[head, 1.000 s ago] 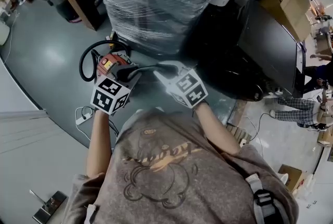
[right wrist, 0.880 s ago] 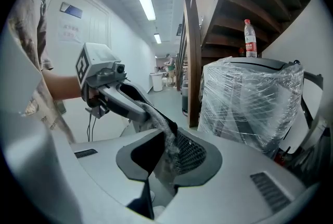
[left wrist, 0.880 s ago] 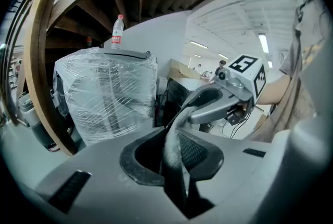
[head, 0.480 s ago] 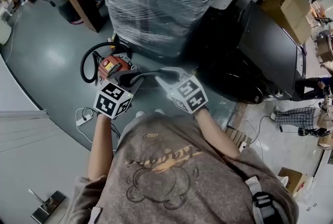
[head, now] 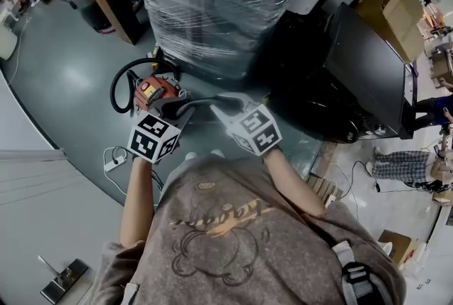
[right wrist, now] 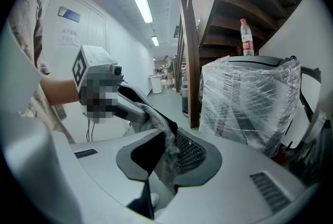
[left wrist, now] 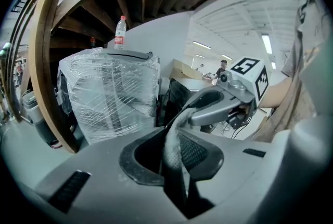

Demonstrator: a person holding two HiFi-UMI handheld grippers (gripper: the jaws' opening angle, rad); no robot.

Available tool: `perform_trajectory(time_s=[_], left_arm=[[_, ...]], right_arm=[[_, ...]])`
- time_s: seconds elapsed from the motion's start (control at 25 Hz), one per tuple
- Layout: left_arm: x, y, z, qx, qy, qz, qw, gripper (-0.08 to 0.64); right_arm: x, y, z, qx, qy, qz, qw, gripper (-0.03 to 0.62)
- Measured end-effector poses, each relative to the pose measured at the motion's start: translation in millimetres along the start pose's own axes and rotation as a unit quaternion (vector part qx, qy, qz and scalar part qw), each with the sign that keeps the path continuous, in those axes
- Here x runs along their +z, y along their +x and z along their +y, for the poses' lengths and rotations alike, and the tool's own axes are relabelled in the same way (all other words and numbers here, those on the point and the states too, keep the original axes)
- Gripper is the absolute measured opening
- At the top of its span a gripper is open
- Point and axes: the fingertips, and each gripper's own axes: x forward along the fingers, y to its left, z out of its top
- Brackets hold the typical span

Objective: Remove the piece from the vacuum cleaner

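no legible text, bottle label (left wrist: 119, 39) too small

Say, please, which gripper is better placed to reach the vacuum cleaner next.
Left, probably. In the head view the left gripper hangs just beside the vacuum cleaner; the right gripper is farther off. Both are shut on the grey piece stretched between them.

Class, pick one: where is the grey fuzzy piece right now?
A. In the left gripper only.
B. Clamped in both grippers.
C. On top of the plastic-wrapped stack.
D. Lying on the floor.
B: the grey piece runs from the left gripper's closed jaws across to the right gripper, whose jaws clamp it too.
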Motion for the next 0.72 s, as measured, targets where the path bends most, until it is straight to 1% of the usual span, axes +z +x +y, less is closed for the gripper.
perform_trajectory(time_s=[0.72], left_arm=[[-1.0, 4.5, -1.8, -0.001, -0.01, -0.006, 0.9999, 0.055]], right_arm=[[-2.9, -1.5, -3.2, -0.007, 0.002, -0.001, 1.0, 0.061]])
